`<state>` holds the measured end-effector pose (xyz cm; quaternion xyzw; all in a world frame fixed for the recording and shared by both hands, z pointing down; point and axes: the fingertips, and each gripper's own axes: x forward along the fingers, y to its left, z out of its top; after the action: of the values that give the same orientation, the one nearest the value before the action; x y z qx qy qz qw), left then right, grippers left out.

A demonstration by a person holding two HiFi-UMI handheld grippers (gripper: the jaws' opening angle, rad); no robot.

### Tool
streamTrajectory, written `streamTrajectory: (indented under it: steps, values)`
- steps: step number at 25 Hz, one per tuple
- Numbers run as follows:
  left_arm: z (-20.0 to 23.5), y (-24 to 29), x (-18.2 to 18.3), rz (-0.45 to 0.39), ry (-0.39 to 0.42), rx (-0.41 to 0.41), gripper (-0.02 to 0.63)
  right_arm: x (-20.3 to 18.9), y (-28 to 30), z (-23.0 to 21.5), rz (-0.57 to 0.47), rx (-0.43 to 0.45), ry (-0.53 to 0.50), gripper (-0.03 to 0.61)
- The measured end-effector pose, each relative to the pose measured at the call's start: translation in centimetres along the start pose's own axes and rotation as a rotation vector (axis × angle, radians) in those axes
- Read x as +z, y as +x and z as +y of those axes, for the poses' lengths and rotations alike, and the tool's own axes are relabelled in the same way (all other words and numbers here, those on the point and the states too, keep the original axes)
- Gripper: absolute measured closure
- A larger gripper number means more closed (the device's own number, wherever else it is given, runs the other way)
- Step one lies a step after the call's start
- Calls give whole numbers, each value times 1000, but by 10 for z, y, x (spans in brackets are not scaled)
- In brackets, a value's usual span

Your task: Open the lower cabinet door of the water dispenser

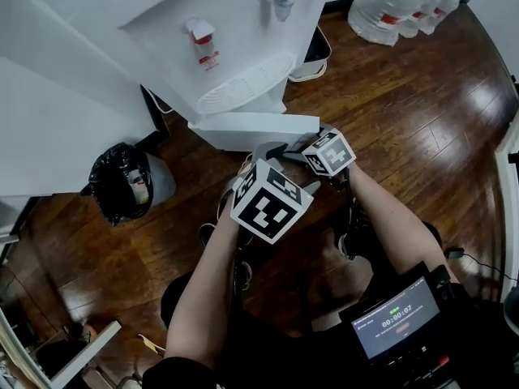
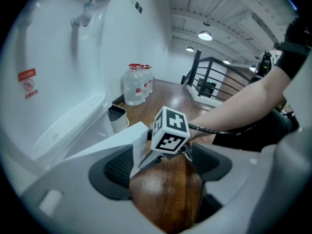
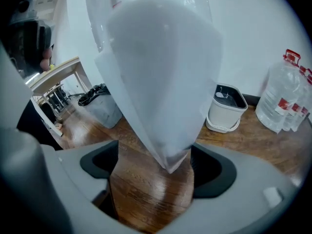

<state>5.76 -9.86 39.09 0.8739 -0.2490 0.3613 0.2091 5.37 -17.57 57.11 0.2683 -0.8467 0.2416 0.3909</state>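
Note:
The white water dispenser (image 1: 235, 47) stands at the top of the head view. Its lower cabinet door (image 1: 253, 128) is swung out over the wooden floor. Both grippers sit at the door's free edge. My right gripper (image 1: 296, 147) is open, and in the right gripper view (image 3: 153, 167) the door's lower corner (image 3: 168, 130) pokes between the wide-apart jaws, nearer the right pad. My left gripper (image 1: 253, 162) is open too. In the left gripper view (image 2: 163, 172) only floor lies between its pads. The door's edge (image 2: 122, 140) lies beside the left pad, and the right gripper's marker cube (image 2: 170, 128) is just ahead.
A bin lined with a black bag (image 1: 126, 181) stands left of the dispenser. A small white bin (image 1: 312, 55) and several water bottles (image 1: 397, 2) stand to its right. A white desk edge (image 1: 49, 128) runs along the left. A screen device (image 1: 397, 322) hangs at my chest.

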Motion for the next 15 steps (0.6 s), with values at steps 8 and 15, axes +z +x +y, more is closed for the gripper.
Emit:
streamTrajectory:
  steps: [8, 15]
  values:
    - [-2, -41, -16, -67, -44, 95, 219, -25, -16, 48, 7, 10, -5, 131]
    - [-25, -62, -48, -57, -83, 153, 219, -42, -25, 83, -8, 25, -47, 224]
